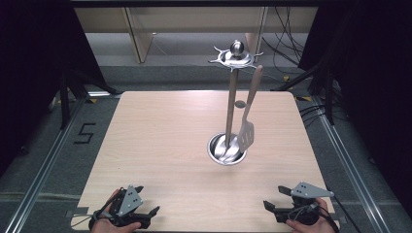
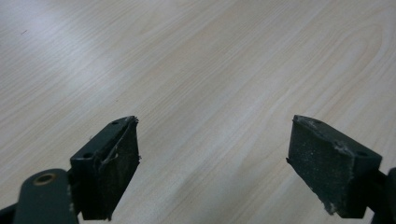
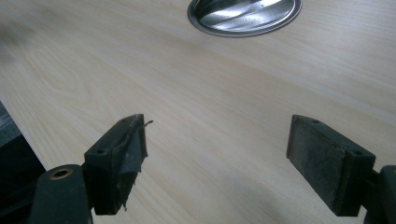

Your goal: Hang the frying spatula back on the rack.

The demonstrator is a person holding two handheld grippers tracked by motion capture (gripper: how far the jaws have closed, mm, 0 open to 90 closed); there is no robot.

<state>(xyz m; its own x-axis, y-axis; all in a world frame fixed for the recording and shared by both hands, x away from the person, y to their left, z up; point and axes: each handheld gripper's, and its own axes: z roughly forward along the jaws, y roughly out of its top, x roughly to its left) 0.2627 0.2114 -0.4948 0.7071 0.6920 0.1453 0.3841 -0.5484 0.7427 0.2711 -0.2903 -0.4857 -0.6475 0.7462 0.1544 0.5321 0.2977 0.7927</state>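
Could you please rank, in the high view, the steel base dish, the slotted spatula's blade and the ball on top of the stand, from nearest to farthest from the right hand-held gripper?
Measured from the right hand-held gripper at the table's near right edge:
1. Spatula blade, hanging just right of the post, over the dish.
2. Base dish, mid-table; very close to the blade, nearly too close to call.
3. Ball, at the stand's top, plainly farthest.
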